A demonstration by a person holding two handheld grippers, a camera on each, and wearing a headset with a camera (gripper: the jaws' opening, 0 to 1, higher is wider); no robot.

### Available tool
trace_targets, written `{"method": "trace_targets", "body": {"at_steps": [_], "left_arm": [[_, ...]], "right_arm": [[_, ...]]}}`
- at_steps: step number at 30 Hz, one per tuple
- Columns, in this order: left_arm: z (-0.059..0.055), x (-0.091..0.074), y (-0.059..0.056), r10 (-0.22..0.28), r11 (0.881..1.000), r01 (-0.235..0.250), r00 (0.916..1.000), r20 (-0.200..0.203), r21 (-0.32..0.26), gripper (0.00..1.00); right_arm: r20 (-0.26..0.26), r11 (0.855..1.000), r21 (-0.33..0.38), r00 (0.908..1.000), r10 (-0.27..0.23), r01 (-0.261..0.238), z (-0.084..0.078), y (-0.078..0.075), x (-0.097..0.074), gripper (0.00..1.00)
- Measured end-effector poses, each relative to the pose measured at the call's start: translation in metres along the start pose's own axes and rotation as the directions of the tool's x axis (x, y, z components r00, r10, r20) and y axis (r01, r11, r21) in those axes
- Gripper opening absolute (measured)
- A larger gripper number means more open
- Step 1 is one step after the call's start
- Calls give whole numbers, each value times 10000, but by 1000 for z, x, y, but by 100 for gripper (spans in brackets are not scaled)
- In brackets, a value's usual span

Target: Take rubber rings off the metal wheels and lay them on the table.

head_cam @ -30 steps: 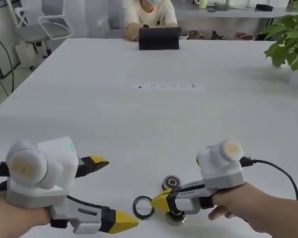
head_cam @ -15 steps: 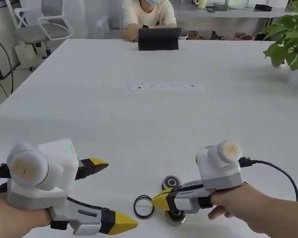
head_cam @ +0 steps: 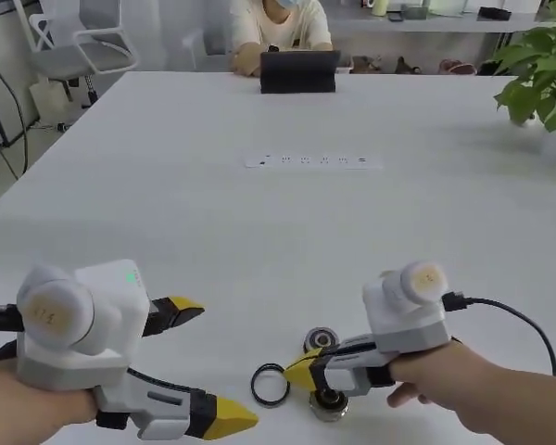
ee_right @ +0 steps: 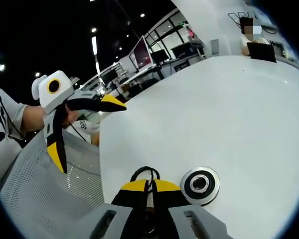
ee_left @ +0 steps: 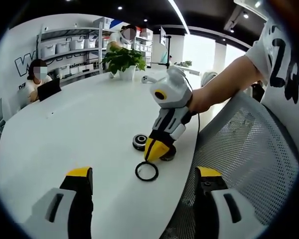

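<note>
A loose black rubber ring (head_cam: 270, 385) lies flat on the white table (head_cam: 278, 241), just left of my right gripper (head_cam: 296, 372). That gripper is shut, its yellow tips low over a bare metal wheel (head_cam: 329, 405). A second wheel (head_cam: 321, 339) with a dark ring still on it stands just behind. In the right gripper view the ring (ee_right: 144, 173) sits right past the closed tips, and the ringed wheel (ee_right: 201, 184) is to the right. My left gripper (head_cam: 204, 363) hovers open at lower left, pointed at the ring (ee_left: 146, 171), with nothing between its fingers.
The table's near edge runs right below the wheels. A mesh chair back (ee_left: 249, 164) stands beside that edge. A socket strip (head_cam: 304, 161) is set into the table's middle. At the far end sits a person behind a laptop (head_cam: 297, 72). A plant (head_cam: 537, 88) is at far right.
My right gripper's tips have drawn slightly up and off the loose ring, which stays where it lay. The left gripper has hardly moved.
</note>
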State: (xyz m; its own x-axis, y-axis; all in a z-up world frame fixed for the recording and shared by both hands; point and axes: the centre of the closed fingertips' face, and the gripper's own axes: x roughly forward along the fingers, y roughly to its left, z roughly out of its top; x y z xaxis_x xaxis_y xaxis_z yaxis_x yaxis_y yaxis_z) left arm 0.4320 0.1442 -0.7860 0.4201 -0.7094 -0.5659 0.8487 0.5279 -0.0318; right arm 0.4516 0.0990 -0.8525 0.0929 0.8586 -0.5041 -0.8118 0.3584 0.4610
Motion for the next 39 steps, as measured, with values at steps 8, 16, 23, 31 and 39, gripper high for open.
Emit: {"method": "trace_targets", "body": {"at_steps": [8,16,23,31,39], "left_arm": [[-1,1,0,-12,10000,12,10000,-42,-38,82],[-2,2,0,-64,9999,64,9999,-85,-82,81],[1,2,1,-88,9999,87,9999,-79,-75,80],[8,4,6,-61,10000,61,10000,-20,-56,79],[16,11,12,-78,9999,78,10000,10,154,76]], "right_arm": [[13,9998,-92,9998,-174,174,1,-5,1,0],[780,9999,125,9969,54,-64,15,0,-8,4],[1401,9997,79,9899,197,-211,28,5,-16,7],[2046,9999,46,9788,90,-101,39,2,-31,13],[2495,9994,158,9678,-341,311,43,-13,-52,16]]}}
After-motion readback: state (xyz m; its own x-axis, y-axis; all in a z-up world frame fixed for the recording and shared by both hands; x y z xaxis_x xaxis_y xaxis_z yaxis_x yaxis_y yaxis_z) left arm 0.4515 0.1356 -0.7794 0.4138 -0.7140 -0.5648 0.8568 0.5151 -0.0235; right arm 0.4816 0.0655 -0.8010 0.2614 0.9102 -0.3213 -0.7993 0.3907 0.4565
